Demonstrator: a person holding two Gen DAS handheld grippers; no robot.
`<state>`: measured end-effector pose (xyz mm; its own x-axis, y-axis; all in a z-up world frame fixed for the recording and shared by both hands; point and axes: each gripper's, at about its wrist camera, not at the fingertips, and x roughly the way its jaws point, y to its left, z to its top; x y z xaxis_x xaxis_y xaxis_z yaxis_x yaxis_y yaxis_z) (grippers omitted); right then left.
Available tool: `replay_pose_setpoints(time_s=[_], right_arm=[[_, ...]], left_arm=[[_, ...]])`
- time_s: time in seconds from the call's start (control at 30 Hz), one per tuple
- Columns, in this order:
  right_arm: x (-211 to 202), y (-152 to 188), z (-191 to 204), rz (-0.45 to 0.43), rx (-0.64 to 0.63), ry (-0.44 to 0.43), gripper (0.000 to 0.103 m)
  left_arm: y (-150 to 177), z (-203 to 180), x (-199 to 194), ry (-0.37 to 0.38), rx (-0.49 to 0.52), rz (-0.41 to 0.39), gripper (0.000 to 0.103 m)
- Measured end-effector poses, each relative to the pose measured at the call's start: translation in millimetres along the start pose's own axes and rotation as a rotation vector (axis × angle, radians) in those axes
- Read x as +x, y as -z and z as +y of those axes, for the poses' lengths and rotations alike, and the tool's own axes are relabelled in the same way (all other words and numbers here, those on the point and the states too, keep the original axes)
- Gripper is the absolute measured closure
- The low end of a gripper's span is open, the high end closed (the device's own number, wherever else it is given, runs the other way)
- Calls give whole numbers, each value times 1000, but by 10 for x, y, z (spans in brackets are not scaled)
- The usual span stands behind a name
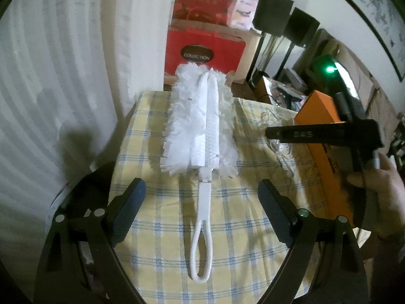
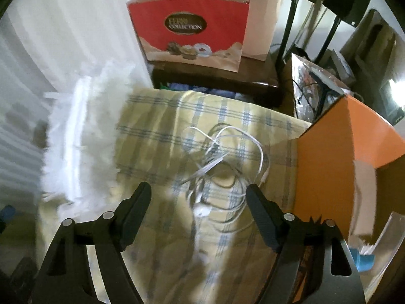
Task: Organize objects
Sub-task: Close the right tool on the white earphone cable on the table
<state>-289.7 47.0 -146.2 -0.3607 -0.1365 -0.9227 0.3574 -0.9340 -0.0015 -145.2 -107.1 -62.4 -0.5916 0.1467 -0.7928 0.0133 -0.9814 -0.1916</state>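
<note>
A white fluffy duster (image 1: 200, 124) with a looped white handle lies lengthwise on the yellow plaid cloth (image 1: 227, 228). My left gripper (image 1: 202, 197) is open, its fingers either side of the handle and apart from it. In the right wrist view a tangle of white cable (image 2: 222, 162) lies on the cloth (image 2: 162, 116), just ahead of my open right gripper (image 2: 198, 197). The duster (image 2: 78, 136) shows blurred at the left there. An orange box (image 2: 336, 162) stands right of the cable. The right gripper (image 1: 311, 134) and the hand holding it appear at the right of the left wrist view.
Red gift bags (image 2: 192, 30) stand on a dark stand behind the table. White curtain (image 1: 63, 63) hangs at the left. Black stands (image 1: 276, 10) and clutter fill the back right. A clear container with a blue item (image 2: 364, 255) sits near the orange box (image 1: 321, 126).
</note>
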Motion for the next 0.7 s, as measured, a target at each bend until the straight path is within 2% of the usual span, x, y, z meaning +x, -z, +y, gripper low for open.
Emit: replay_pose_setpoints(time_s=[0.13,0.17,0.33,0.37,0.4,0.47,0.53,0.7], right_arm=[[175,-26,-37,44,1,7,49],[209,-22,-52,53,5,11,52],[299,-5,-77,66,-6,29,53],[299,-2,-78,67,-6,27,57],[293,3,-75,67,-7,20,61],[273,16,-36,70,-19,12,84],[264,30,4,79,-33,-4,92],[222,96,56,71,-33,-49,97]], left_arm=[[-1,0,41,11,-6,5,14],[2,-1,49,14,-8,6,14],[-2,-23,90,31,-12,11,14],[-2,-27,96,34,-12,12,14],[0,-40,105,38,-12,14,14],[4,-67,118,40,-8,17,14],[7,-94,121,40,-3,17,14],[15,-153,85,45,7,11,14]])
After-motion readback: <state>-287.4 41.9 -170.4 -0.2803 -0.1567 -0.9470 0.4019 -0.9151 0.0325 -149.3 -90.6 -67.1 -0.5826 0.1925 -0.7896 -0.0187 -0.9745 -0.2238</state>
